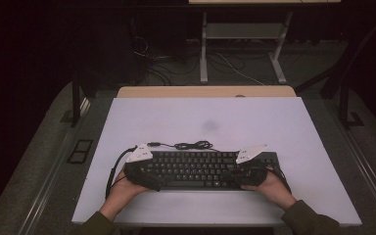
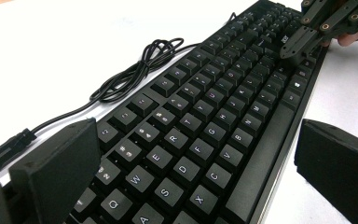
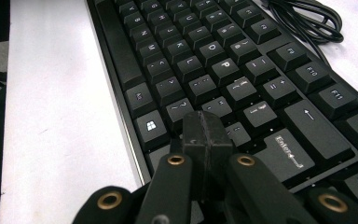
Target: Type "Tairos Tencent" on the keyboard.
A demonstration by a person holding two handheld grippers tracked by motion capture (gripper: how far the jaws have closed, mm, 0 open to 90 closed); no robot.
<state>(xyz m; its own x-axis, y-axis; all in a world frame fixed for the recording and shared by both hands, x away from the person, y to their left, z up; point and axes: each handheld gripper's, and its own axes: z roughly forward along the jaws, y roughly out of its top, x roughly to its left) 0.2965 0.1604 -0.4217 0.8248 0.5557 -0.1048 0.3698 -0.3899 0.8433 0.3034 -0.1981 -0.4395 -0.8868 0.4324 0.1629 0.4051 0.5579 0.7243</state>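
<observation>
A dark room surrounded a white bench [image 1: 293,127]. A black keyboard [image 1: 196,169] lay near its front edge. The left tongs [image 2: 191,163] straddled its left end, spread wide. The right tongs [image 3: 206,133], pressed together, hid keys near Enter; whether they touched was unclear.

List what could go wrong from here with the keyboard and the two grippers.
1. The left gripper straddles the keyboard with jaws wide open; closing off-centre could press keys or skew it.
2. The right gripper, jaws shut with nothing between them, rests on keys near Enter and could press or pop a keycap.
3. The bundled cable behind the keyboard could snag if the keyboard is slid or lifted.
</observation>
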